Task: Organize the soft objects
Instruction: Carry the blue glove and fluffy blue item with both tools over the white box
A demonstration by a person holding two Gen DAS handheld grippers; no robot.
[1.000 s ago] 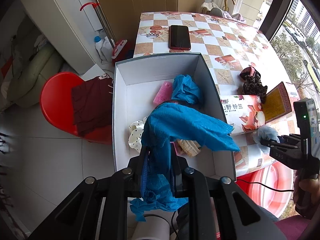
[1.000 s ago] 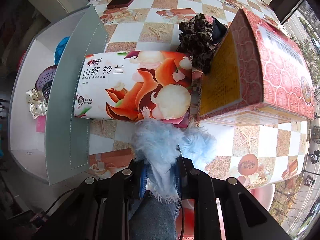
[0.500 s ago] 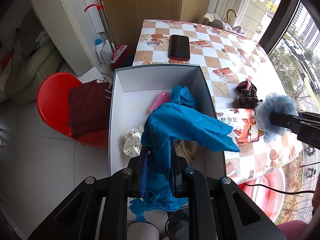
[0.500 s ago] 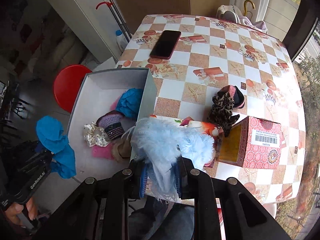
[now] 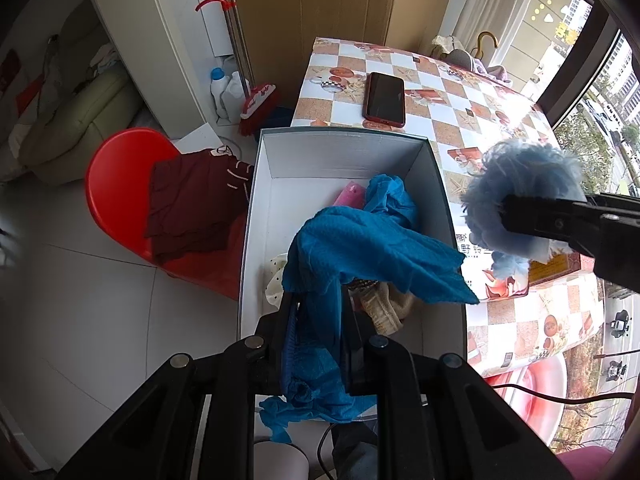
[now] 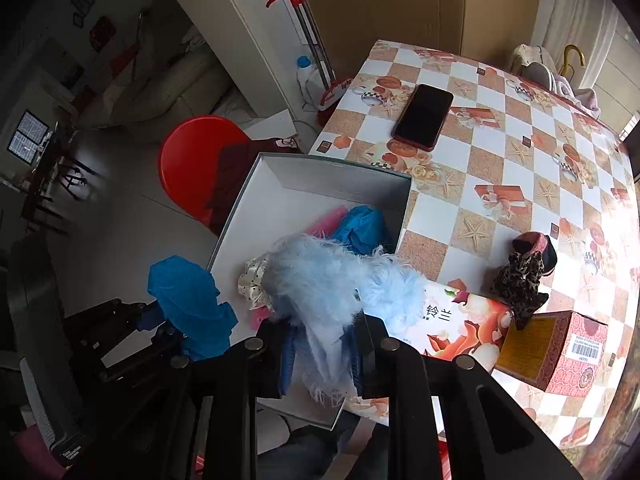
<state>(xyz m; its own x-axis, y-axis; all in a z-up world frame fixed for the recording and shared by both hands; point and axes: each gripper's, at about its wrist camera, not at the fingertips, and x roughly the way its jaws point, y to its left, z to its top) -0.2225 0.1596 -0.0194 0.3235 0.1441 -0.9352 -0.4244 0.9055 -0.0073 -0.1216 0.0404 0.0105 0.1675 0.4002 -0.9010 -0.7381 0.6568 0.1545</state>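
Observation:
My left gripper is shut on a blue cloth and holds it above the near end of an open white box. The box holds another blue cloth, a pink item, a white dotted scrunchie and a beige item. My right gripper is shut on a fluffy light-blue scrunchie and holds it above the box's right wall. That scrunchie also shows at the right of the left wrist view. A leopard-print scrunchie lies on the table.
The checkered table carries a phone, a tissue pack and a red carton. A red stool with dark red clothing stands left of the box. A broom leans at the back.
My right gripper has lifted the fluffy scrunchie off the table and carried it left, over the box's right wall. My left gripper has risen a little with the blue cloth.

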